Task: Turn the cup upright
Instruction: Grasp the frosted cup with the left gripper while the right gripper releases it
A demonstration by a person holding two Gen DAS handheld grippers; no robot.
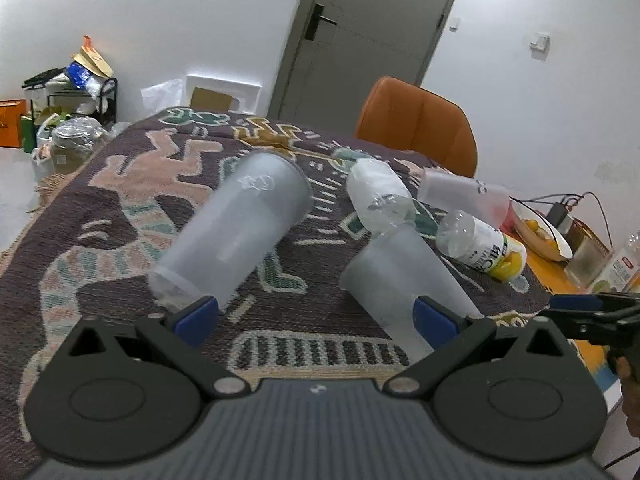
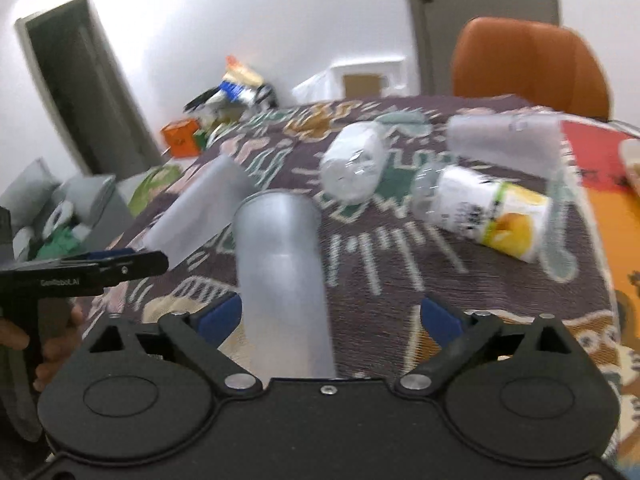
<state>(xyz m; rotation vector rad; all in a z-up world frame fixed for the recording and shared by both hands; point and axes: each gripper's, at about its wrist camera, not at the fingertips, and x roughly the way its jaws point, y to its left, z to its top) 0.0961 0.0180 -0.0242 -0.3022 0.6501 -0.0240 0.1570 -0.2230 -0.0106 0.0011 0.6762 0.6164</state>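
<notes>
Two frosted plastic cups lie on their sides on the patterned rug. In the left wrist view the left cup point(image 1: 236, 228) lies just ahead of my left finger, and the right cup point(image 1: 400, 280) lies by my right finger. My left gripper point(image 1: 316, 316) is open and empty, low over the rug between them. In the right wrist view the nearer cup point(image 2: 282, 276) lies between the jaws of my open right gripper point(image 2: 332, 318), close to the left finger; the other cup point(image 2: 200, 210) lies beyond, to the left. The left gripper point(image 2: 120, 262) shows there at the left edge.
A crumpled clear bottle point(image 1: 378, 196), a labelled bottle point(image 1: 482, 246) and a third cup point(image 1: 464, 196) lie further back. An orange chair point(image 1: 418, 124) stands behind the table. A plate of fruit point(image 1: 540, 232) and jars sit at the right. Clutter fills the floor at the left.
</notes>
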